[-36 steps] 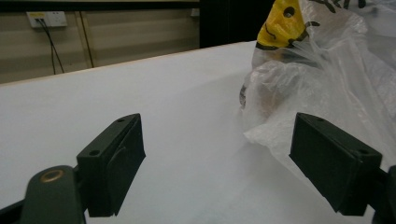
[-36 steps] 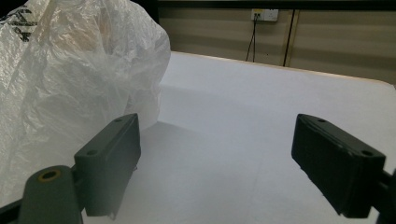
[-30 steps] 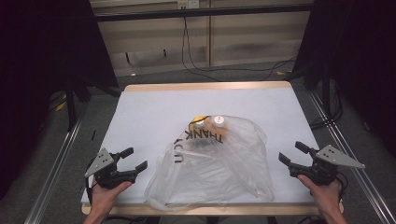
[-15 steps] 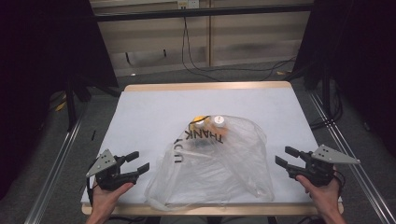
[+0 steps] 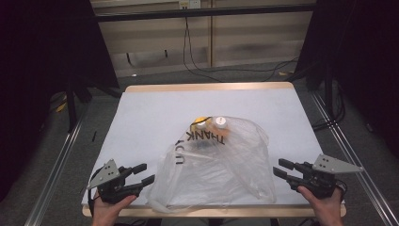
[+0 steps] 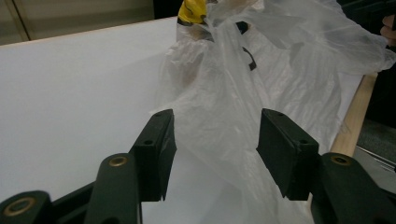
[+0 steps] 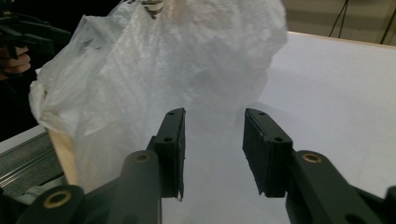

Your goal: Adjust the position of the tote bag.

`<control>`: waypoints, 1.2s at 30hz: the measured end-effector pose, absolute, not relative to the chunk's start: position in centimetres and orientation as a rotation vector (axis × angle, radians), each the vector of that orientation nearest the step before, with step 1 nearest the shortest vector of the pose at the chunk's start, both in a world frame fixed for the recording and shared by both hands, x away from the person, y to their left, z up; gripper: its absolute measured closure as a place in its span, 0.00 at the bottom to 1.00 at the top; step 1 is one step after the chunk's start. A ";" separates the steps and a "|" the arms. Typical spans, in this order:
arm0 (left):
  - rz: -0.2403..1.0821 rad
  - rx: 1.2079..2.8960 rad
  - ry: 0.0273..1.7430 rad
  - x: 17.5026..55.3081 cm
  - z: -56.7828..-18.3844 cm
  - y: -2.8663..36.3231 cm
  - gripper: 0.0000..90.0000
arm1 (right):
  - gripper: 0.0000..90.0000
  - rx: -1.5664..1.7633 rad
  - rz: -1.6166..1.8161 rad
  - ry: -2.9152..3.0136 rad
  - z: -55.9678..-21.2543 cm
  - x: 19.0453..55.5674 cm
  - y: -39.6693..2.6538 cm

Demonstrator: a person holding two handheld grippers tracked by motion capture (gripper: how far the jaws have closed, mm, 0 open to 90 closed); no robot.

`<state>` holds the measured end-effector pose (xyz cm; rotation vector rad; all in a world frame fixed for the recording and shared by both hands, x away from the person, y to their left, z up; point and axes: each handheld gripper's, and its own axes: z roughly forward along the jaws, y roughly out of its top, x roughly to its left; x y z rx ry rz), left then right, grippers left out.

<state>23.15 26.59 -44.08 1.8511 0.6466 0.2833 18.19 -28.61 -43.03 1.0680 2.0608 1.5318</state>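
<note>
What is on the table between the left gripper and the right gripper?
A clear plastic bag lies between the left gripper and the right gripper, seen in the high view. Both grippers are open beside it, not holding it.

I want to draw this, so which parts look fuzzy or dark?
High view: the sides are very dark and the table is bright. Left gripper view: the fingers look soft and the bag shines. Right gripper view: the bag looks washed out.

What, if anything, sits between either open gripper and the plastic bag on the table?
Nothing visible does. The left gripper and right gripper each point at the plastic bag across bare white table, jaws open, with the bag's edges directly ahead.
</note>
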 end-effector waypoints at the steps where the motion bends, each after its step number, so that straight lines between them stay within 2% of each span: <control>1: 0.283 1.858 0.651 22.9 -44.1 26.6 0.53 | 0.70 1.056 1.533 2.071 -43.0 17.9 -28.5; 5: 0.281 1.882 0.636 22.3 -44.1 26.5 0.57 | 0.75 1.024 1.539 2.105 -42.9 16.7 -27.8; 6: 0.262 1.874 0.614 22.2 -44.1 26.5 0.60 | 0.77 1.001 1.542 2.130 -42.8 16.0 -27.3; 13: 0.241 1.899 0.635 21.4 -44.4 26.3 0.58 | 0.78 0.949 1.559 2.203 -42.8 15.0 -26.1; 24: 0.236 1.996 0.640 21.7 -44.9 25.6 0.50 | 0.61 0.887 1.488 2.372 -43.7 15.4 -24.0; 27: 0.229 1.997 0.660 21.7 -45.1 25.5 0.48 | 0.59 0.884 1.466 2.404 -44.0 15.6 -23.6; 33: 0.209 2.034 0.656 21.9 -45.4 25.4 0.52 | 0.56 0.871 1.421 2.471 -44.8 16.5 -22.9; 36: 0.179 2.050 0.661 22.0 -45.6 25.4 0.59 | 0.54 0.881 1.394 2.494 -45.1 17.0 -22.5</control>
